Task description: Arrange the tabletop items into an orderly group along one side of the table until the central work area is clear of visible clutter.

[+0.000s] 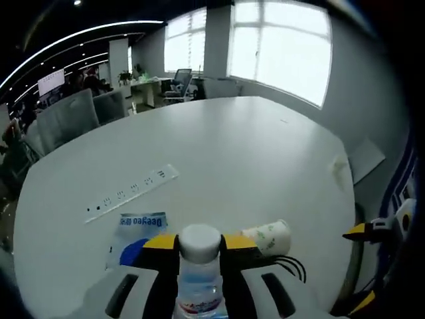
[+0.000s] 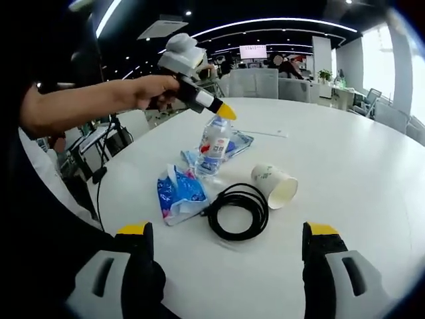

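the left hand-held gripper (image 2: pixel 226 110) was clamped on the neck of one water bottle (image 2: pixel 214 146), probably to carry it to a side. the right hand-held gripper (image 2: pixel 229 249) hung open, holding nothing. on the counter (image 2: pixel 345 153) lay one tipped paper cup (image 2: pixel 274 185), one coiled black cable (image 2: pixel 239 210), two blue packets (image 2: pixel 178 193) and one power strip (image 1: pixel 131 192).

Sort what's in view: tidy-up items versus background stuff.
Job items: bottle held by the left gripper; paper cup; cable coil; blue packets; power strip.

Just lying about: office chairs; far desks; windows.
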{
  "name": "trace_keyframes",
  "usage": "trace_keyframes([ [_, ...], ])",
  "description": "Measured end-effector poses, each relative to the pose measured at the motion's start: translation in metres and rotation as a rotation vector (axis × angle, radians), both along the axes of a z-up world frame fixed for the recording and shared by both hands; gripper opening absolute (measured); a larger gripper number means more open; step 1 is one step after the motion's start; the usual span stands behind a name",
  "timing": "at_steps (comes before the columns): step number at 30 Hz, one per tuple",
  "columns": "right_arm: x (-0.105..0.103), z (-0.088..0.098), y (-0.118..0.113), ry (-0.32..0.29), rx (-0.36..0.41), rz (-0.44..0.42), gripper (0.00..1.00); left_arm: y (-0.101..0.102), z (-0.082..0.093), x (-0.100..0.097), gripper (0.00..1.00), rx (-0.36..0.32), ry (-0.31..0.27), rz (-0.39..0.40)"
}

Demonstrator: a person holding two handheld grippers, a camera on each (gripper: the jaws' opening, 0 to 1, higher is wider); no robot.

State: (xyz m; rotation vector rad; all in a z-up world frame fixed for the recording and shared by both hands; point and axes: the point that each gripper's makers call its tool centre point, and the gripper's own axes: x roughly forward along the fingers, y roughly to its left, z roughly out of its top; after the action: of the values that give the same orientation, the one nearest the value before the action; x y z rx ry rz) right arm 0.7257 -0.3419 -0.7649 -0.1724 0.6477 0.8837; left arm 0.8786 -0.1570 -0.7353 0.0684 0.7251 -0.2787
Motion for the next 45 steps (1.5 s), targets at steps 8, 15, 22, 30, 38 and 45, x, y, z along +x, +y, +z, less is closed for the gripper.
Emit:
trace_keyframes([
  [8,-0.005,-0.001,0.004,0.004,0.002,0.015,0.89,0.012,0.006,-0.018,0.21,-0.012,-0.041,0.106],
  [15,-0.008,-0.001,0.005,0.006,0.004,0.022,0.89,0.009,0.009,-0.030,0.21,0.016,-0.114,0.155],
  [22,-0.008,0.003,0.005,-0.004,0.011,0.018,0.89,0.011,0.010,-0.044,0.21,0.027,-0.168,0.196],
  [30,-0.007,0.011,0.012,-0.036,0.055,0.026,0.94,0.019,0.009,-0.055,0.22,0.011,-0.203,0.245],
  [38,-0.008,0.007,0.015,-0.022,0.049,0.036,0.94,0.016,0.006,-0.060,0.23,0.075,-0.209,0.121],
  [45,-0.008,0.008,0.018,-0.023,0.051,0.034,0.94,0.014,0.009,-0.063,0.33,0.067,-0.211,-0.005],
])
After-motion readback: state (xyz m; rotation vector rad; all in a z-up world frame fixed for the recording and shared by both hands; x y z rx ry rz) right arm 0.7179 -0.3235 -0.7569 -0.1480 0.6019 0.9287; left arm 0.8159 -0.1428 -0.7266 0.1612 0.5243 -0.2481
